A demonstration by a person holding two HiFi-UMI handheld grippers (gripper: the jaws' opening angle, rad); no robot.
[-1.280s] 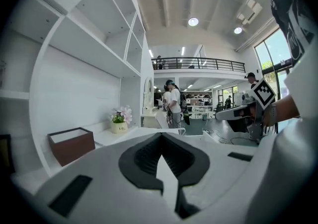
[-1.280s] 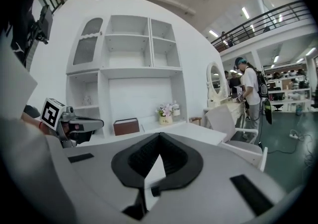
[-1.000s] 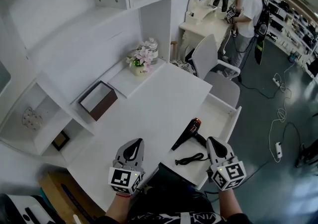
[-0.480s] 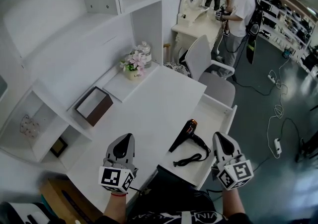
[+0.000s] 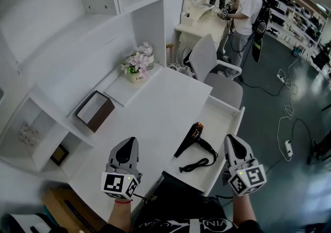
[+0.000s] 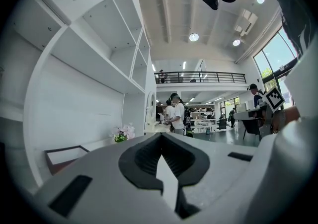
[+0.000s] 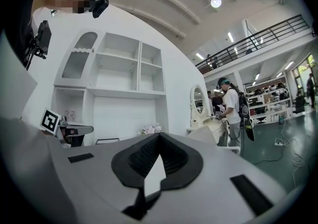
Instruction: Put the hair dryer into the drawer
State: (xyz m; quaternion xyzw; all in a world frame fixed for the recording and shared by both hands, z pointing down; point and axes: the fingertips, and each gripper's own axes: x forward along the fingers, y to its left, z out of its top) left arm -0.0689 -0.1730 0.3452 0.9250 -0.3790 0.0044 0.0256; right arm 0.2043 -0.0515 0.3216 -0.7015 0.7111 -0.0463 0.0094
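- Two grippers are in view, both with jaws pressed together and nothing between them. In the head view your left gripper (image 5: 129,143) hovers over the desk's near edge at 7 o'clock. Your right gripper (image 5: 230,140) hovers above the drawer's outer rim at 5 o'clock.
- The hair dryer (image 5: 192,136) lies inside the pulled-out drawer (image 5: 234,123), close to its desk-side wall, at about 4 o'clock from the middle of the desk top (image 5: 155,108). Its cord (image 5: 196,165) lies looped at 6 o'clock from it, also in the drawer.
- From this, the placing looks done. You may want to push the drawer shut, though the task does not ask for that.
- A brown box (image 5: 93,111) on the low shelf, at 9 o'clock from the desk, stands open and looks empty.
- A pot of pink flowers (image 5: 135,66) sits at 12 o'clock.
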